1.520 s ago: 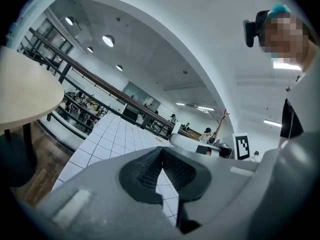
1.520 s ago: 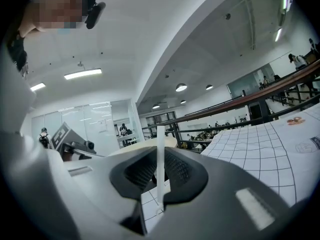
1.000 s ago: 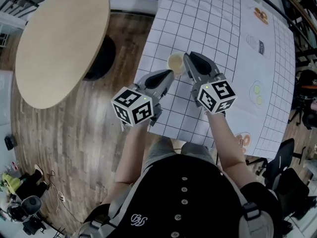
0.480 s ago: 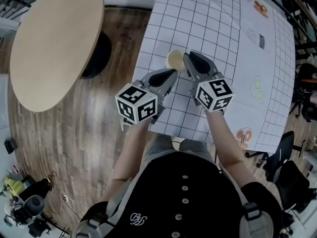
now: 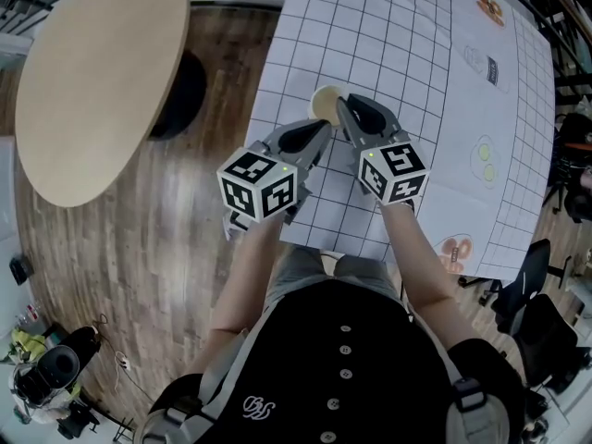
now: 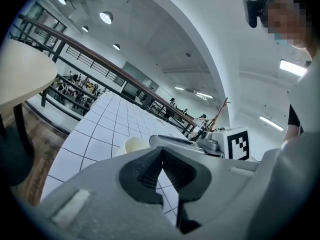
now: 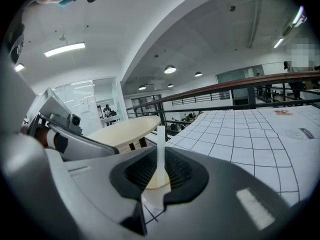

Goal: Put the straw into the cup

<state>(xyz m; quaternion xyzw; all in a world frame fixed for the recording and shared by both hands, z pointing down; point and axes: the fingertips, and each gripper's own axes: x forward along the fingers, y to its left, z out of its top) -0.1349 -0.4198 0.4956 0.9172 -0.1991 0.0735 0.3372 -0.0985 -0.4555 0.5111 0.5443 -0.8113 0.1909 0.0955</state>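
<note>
A pale cup [image 5: 325, 102] stands on the white gridded tablecloth [image 5: 425, 91], close to the table's left front corner. My right gripper [image 5: 342, 105] reaches to the cup's right rim and is shut on a white straw [image 7: 160, 146]. The straw stands upright between the jaws, its lower end at the cup's mouth [image 7: 156, 182]. My left gripper [image 5: 318, 134] lies just in front of the cup, a little apart from it. Its jaws meet with nothing between them [image 6: 161, 152]. The cup [image 6: 135, 144] shows beyond them to the left.
A round wooden table [image 5: 102, 72] stands to the left over the wood floor. The cloth's left edge [image 5: 268, 91] runs close by the cup. Printed pictures mark the cloth's far right side [image 5: 483, 160]. A dark chair [image 5: 527, 294] is at the lower right.
Both grippers stay beside the cup, the right one still holding the straw. The whole view has shifted slightly; nothing was let go or taken up.
</note>
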